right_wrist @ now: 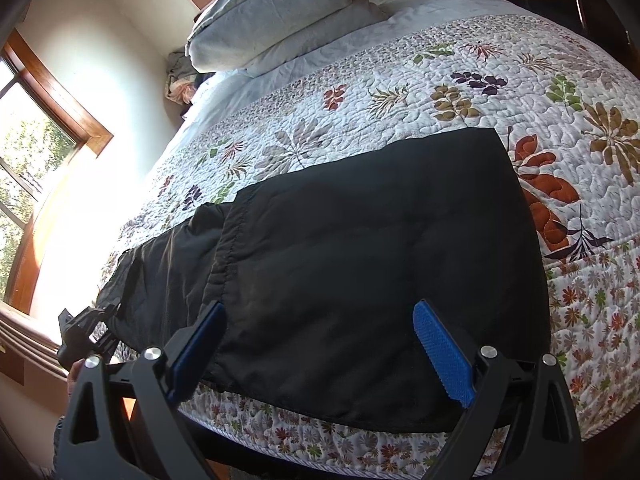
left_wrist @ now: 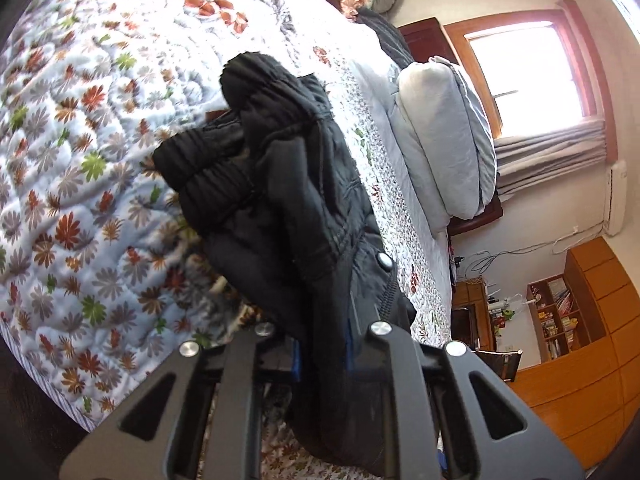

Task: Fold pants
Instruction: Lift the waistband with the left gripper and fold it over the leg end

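Black pants (right_wrist: 372, 236) lie spread on the floral quilt (right_wrist: 400, 92) near the bed's front edge. My right gripper (right_wrist: 320, 344) is open, its blue pads (right_wrist: 444, 354) on either side of the cloth near the edge, not gripping. My left gripper (left_wrist: 324, 356) is shut on the waistband end of the pants (left_wrist: 288, 184), by a silver snap button (left_wrist: 386, 261), and holds the bunched cloth above the quilt (left_wrist: 80, 152). The left gripper also shows at the far left of the right wrist view (right_wrist: 86, 332), holding the pants' left end.
Grey pillows (right_wrist: 280, 12) lie at the head of the bed. A window (right_wrist: 28, 168) is on the left wall. A wooden shelf and cabinet (left_wrist: 580, 304) stand beyond the bed in the left wrist view, with a desk and cables.
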